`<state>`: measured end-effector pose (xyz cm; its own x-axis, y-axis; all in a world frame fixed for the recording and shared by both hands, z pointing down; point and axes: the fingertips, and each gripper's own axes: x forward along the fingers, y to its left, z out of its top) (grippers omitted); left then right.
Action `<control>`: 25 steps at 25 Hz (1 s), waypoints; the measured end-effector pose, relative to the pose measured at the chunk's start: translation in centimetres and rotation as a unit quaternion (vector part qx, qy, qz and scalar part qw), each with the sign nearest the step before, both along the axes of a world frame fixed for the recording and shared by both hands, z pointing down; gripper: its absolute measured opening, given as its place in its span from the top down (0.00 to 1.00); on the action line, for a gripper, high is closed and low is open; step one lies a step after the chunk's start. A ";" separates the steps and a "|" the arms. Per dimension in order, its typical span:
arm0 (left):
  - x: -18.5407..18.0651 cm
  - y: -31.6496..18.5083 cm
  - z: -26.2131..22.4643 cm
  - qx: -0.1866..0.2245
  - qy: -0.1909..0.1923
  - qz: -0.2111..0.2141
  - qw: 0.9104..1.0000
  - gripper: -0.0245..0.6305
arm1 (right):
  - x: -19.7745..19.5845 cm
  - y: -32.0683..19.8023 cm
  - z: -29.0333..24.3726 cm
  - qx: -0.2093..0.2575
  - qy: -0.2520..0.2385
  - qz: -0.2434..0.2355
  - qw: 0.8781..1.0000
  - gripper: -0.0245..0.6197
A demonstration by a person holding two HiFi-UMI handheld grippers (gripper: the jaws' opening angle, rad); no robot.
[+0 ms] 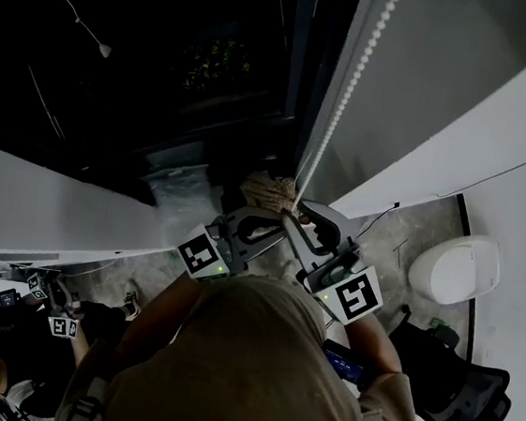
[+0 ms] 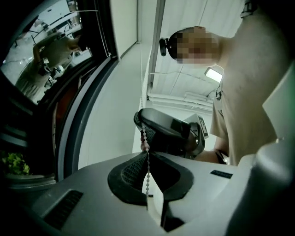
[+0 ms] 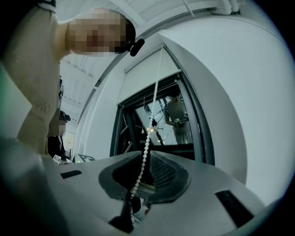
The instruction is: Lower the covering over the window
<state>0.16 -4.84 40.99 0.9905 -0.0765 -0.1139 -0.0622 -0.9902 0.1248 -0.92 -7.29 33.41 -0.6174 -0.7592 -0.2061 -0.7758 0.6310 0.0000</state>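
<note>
A white bead chain (image 1: 344,96) hangs down beside the dark window (image 1: 167,62), and both grippers are on it. My left gripper (image 1: 255,217) is the lower one. Its jaws are closed, tips together, on the chain (image 2: 147,173), which runs down between the pads. Just above it, my right gripper (image 1: 311,218) has the chain (image 3: 146,147) passing between its jaws with a gap either side, so it is open (image 3: 145,159). The left gripper view shows the right gripper's dark jaw (image 2: 168,131) close above my left gripper (image 2: 147,154). A white roller blind (image 3: 147,76) covers the top of the window.
A white wall (image 1: 460,133) rises right of the chain. On the floor to the right are a white rounded object (image 1: 454,269) and a black chair (image 1: 464,393). Another person with marker-cube grippers (image 1: 57,318) is at the lower left. A white ledge (image 1: 56,205) runs below the window.
</note>
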 end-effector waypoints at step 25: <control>-0.3 0.4 -1.9 0.053 0.005 0.009 0.999 0.93 | -0.4 0.0 -1.7 0.017 -0.017 -0.005 1.000 0.93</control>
